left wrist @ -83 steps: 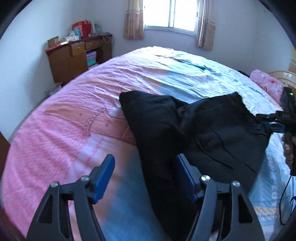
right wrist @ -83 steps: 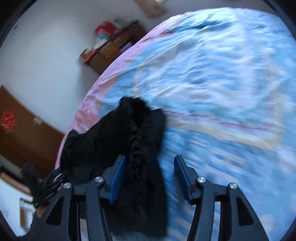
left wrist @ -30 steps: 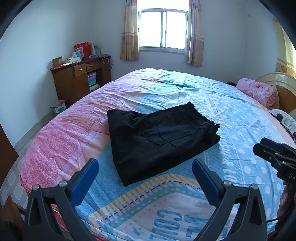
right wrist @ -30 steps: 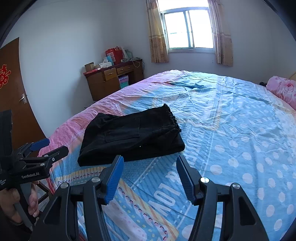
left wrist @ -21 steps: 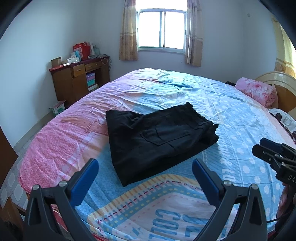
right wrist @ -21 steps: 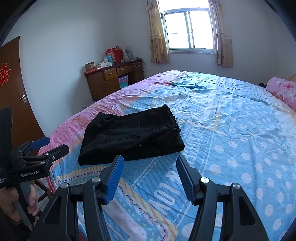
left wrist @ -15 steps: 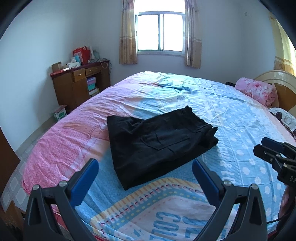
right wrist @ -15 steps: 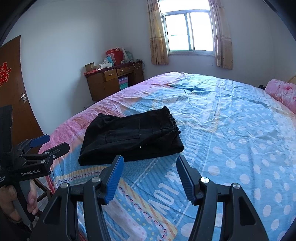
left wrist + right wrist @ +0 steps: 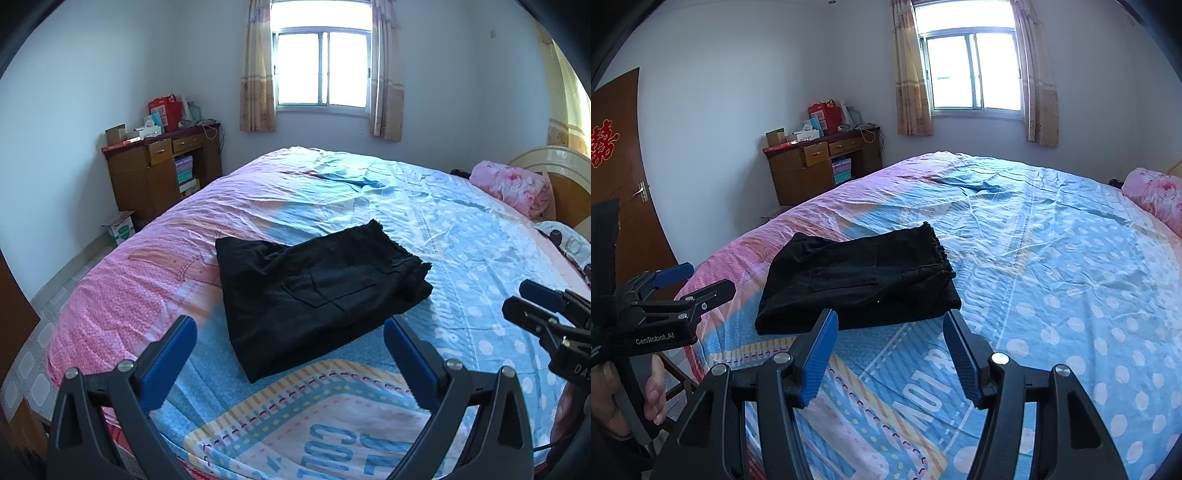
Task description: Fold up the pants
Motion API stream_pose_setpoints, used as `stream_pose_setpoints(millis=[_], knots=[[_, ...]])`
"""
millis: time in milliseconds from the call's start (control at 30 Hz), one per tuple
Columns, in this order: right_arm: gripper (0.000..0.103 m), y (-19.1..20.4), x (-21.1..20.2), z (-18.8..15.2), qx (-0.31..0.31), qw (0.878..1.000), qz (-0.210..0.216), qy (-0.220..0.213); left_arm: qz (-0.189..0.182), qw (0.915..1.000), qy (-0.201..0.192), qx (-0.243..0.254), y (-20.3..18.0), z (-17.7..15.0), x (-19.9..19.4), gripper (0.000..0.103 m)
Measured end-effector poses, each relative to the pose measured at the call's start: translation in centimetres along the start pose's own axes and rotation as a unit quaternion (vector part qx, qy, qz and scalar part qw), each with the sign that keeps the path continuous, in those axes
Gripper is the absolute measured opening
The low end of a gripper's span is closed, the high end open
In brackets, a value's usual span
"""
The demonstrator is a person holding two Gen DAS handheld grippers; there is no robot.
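The black pants [image 9: 314,291] lie folded into a flat rectangle on the bed [image 9: 461,251], near its foot end; they also show in the right wrist view [image 9: 857,284]. My left gripper [image 9: 290,350] is open and empty, held back from the pants above the bed's near edge. My right gripper [image 9: 888,347] is open and empty, just short of the pants' near edge. Each gripper shows in the other's view, the left [image 9: 690,280] and the right [image 9: 528,299], both with jaws apart.
A wooden desk [image 9: 159,173] with boxes and a red bag stands against the far wall left of the window [image 9: 321,70]. A pink pillow [image 9: 513,184] lies by the headboard. A brown door [image 9: 617,177] is at left. A carton [image 9: 122,225] sits on the floor.
About three seconds ago both grippers were down at the pants. Since then they have pulled back and up, empty. Over the last second both views only shifted slightly; the pants lie still.
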State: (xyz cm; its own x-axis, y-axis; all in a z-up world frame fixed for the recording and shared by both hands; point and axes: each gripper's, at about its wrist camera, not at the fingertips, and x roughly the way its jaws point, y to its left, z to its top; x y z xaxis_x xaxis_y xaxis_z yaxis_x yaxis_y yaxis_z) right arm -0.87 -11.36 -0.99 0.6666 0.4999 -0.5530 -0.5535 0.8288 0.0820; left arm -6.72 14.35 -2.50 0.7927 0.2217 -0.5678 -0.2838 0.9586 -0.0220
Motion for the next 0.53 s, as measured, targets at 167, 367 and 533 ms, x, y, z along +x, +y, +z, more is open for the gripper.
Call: stream_pose_setpoints(millis=[167,367,533], knots=[[0.061,0.26,-0.11,-0.11,-0.001,1.0,0.002,0.0,0.01,0.9999,0.002,-0.005,0.16,-0.13,0.07,0.103],[0.061,0.55,-0.26,-0.32,-0.004,1.0,0.008,0.001,0.004,1.0,-0.007,0.005,-0.16,-0.51,-0.14,0.103],[0.061,0.87,-0.22,-0.59,-0.009,1.0,0.009,0.007,0.0,0.9999,-0.012,0.008,-0.43,-0.63,-0.38,0.103]])
